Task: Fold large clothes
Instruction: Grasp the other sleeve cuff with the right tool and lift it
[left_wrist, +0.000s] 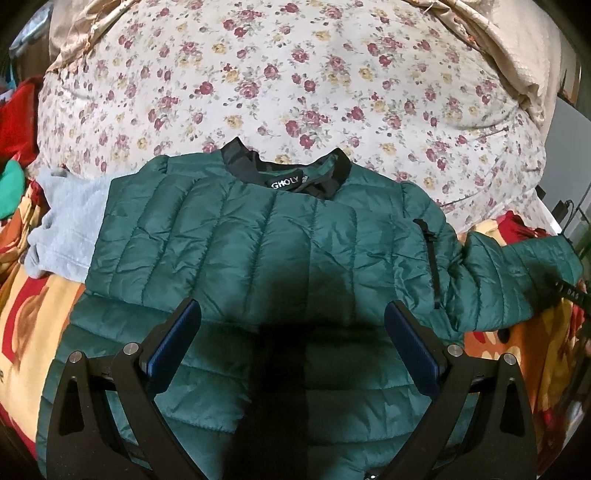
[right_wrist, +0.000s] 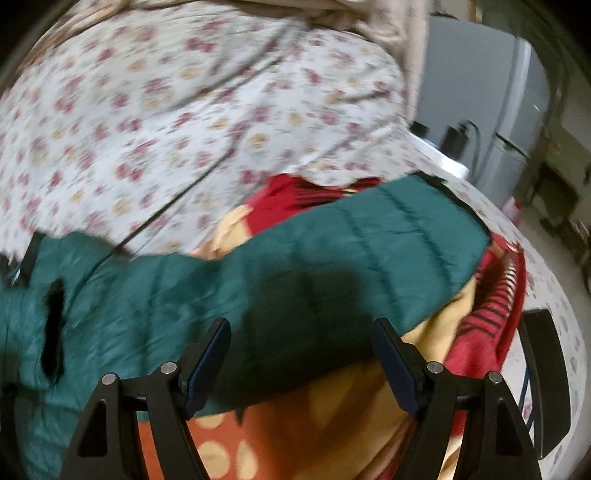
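A dark green quilted puffer jacket (left_wrist: 258, 236) with a black collar (left_wrist: 284, 166) lies flat on the bed. Its left sleeve is folded across the chest. Its right sleeve (left_wrist: 517, 273) stretches out to the right. My left gripper (left_wrist: 291, 314) is open and empty, hovering over the jacket's lower body. In the right wrist view, which is blurred, my right gripper (right_wrist: 301, 328) is open and empty just above the outstretched sleeve (right_wrist: 332, 251). A black pocket zip (right_wrist: 53, 332) shows at the left.
A floral quilt (left_wrist: 295, 74) is heaped behind the jacket. An orange, yellow and red blanket (right_wrist: 332, 406) lies under it. A grey garment (left_wrist: 70, 229) and red and green clothes (left_wrist: 14, 147) sit at the left. A grey fridge (right_wrist: 491, 110) stands past the bed's right edge.
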